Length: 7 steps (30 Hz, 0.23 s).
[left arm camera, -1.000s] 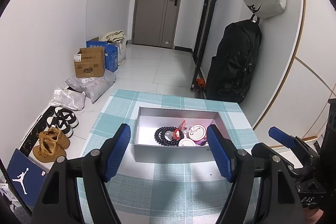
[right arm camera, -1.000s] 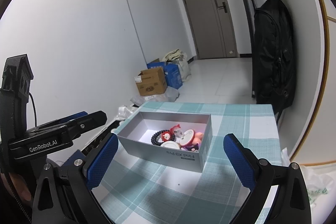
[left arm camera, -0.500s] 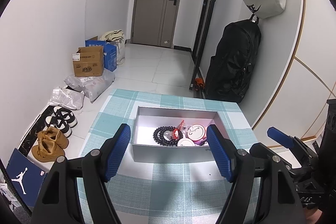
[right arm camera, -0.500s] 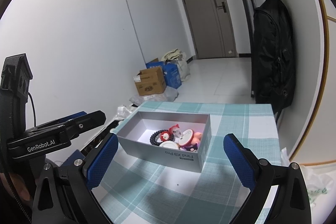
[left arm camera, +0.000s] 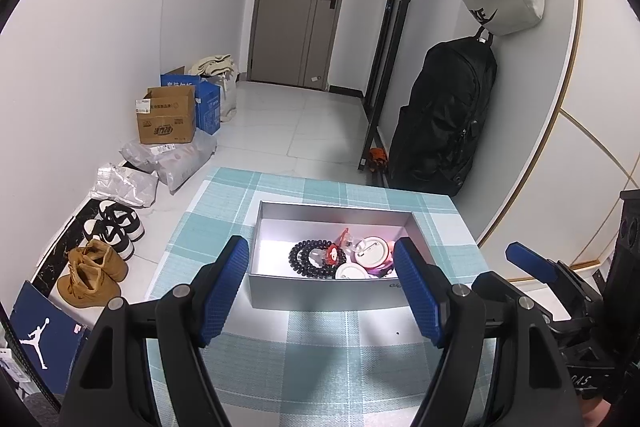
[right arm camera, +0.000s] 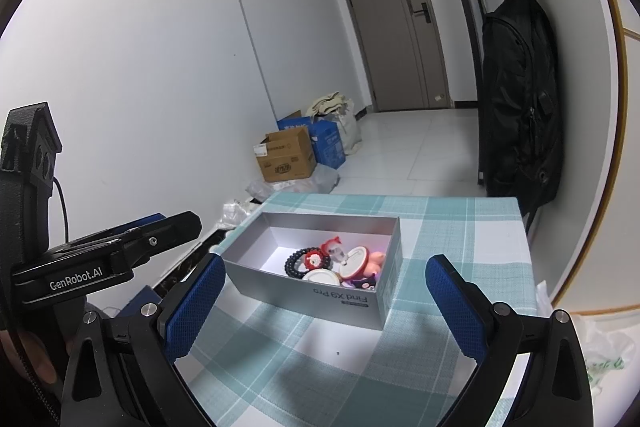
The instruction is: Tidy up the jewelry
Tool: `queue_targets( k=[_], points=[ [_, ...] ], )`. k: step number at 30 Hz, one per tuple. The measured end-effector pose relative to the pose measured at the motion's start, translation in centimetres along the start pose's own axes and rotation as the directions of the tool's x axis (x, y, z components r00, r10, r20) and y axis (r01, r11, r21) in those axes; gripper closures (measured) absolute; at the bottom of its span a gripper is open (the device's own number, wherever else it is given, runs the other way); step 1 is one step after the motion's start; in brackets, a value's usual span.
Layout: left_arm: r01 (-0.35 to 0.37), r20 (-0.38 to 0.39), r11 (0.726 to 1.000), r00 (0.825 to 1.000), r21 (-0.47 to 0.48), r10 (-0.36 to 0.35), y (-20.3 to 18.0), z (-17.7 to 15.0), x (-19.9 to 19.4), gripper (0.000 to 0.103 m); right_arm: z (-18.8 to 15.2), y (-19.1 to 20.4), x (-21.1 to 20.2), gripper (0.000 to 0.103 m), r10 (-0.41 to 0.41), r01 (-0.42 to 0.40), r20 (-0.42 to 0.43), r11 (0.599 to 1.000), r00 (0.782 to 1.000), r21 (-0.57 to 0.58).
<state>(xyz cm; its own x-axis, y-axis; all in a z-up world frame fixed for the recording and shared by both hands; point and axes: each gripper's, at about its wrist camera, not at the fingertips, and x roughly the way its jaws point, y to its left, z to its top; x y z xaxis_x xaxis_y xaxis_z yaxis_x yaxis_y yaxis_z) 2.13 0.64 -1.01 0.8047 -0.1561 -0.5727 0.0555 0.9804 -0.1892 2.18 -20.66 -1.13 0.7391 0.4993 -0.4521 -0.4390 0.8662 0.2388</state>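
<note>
Box: the grey box sits on the checked tablecloth, long side facing me, lid off, so I can reach its contents from above.

Jewelry: it is all inside the box, crowded toward the right half. I see a black bead bracelet, a small red charm lying on it, two round white badges and a pink piece against the right wall. The left half of the box floor is bare.

Tablecloth: nothing of the task lies loose on it that I can see; only a small dark speck near me.

Left gripper: I hold it wide open and empty, back from the box, its blue pads framing the near wall. In my judgement that spread lets me steady the box or reach in.

Right gripper: also wide open, gripping nothing, held back from the near corner of the box and off to the right of my left gripper.

Stage: judged from the layout, either the sorting is finished or nothing has been lifted out. I cannot tell which.

Risk: the pieces touch and overlap, so a pinch on the bracelet would likely drag the charm with it.

Surroundings: shoes and cardboard boxes on the floor, a black backpack hanging on the wall; none concern the task.
</note>
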Motion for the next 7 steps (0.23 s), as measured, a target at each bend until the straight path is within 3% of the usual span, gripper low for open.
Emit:
queue_targets(
  k=[7],
  points=[
    [0.001,-0.007,1.000,1.000,0.004,-0.001,-0.02,-0.15,0.21,0.032,0.01,-0.04,0.23,0.002,-0.002,0.002,-0.004,1.000,1.000,-0.003]
  ],
)
